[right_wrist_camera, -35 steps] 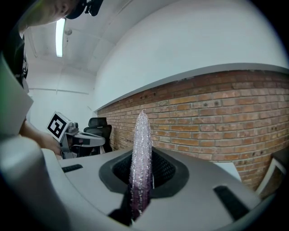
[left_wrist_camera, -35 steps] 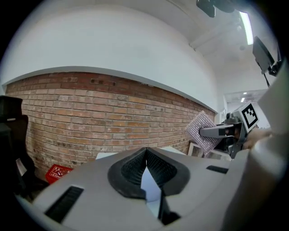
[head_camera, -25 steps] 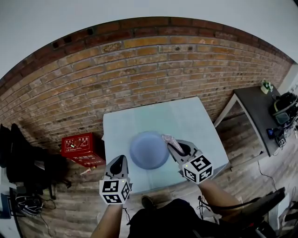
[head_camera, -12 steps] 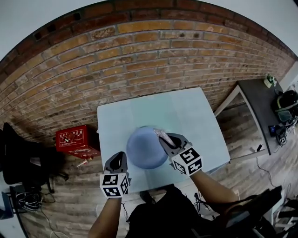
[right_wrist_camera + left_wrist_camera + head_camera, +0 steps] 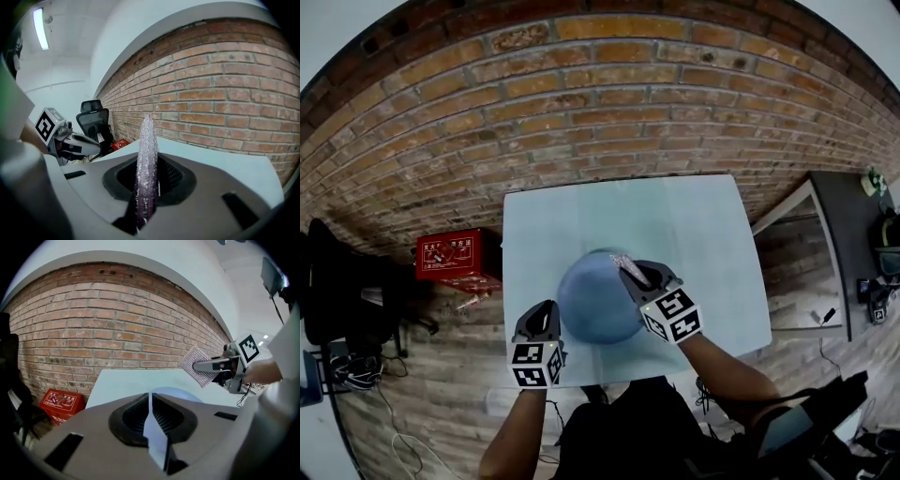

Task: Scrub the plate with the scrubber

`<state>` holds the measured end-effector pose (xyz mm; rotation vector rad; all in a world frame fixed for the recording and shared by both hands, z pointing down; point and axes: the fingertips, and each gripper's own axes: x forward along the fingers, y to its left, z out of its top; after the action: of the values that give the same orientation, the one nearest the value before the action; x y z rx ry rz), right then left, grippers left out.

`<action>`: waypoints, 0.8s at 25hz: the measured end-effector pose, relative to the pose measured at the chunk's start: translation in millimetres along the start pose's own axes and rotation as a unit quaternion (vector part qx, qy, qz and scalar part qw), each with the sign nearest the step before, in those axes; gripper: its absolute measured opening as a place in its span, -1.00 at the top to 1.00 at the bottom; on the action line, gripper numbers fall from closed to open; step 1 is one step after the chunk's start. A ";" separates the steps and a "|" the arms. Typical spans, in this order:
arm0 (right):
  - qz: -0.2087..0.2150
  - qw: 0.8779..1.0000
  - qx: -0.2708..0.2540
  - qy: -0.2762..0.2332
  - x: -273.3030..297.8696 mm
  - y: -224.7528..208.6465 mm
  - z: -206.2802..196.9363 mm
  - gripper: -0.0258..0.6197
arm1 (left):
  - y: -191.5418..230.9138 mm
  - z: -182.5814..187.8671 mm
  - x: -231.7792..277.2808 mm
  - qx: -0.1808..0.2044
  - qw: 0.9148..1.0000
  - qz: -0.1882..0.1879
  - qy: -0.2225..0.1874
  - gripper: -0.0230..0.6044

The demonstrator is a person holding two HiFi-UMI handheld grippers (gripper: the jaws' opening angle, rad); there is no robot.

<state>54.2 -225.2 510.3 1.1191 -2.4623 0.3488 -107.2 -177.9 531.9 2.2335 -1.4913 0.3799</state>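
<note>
pale blue round plate (image 5: 595, 305) on the light blue-green table (image 5: 694, 225), between both grippers in the head view. right gripper (image 5: 636, 273) over its upper right rim; clamps a glittery silver mesh scrubber (image 5: 622, 262). left gripper (image 5: 546, 314) just beside the plate's left edge. left gripper view: jaws pressed together, plate just beyond their tips. right gripper view: scrubber pinched edge-on, upright, against a red brick wall (image 5: 225, 93).

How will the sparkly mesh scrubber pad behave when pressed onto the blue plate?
Clamped in the right gripper, the sparkly mesh scrubber pad juts out flat and unsupported, so it probably keeps its shape but flexes under pressure. Edge-on it looks thin, so likely light. Its coarse weave should drag rather than slip.
</note>
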 end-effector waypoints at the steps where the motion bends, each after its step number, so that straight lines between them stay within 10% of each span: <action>1: 0.002 1.000 -0.001 0.005 5.3 -2.0 -3.6 0.73 | 3.4 -5.2 3.3 0.000 1.000 0.008 0.006 0.89; 20: 0.039 0.993 -0.092 0.064 90.1 12.7 -49.2 0.73 | 15.8 -93.1 30.8 -0.071 0.991 0.054 0.100 0.68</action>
<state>4.1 -257.3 594.9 0.8992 -2.3740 0.2033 -109.1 -162.5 630.0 1.9496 -1.4860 0.4988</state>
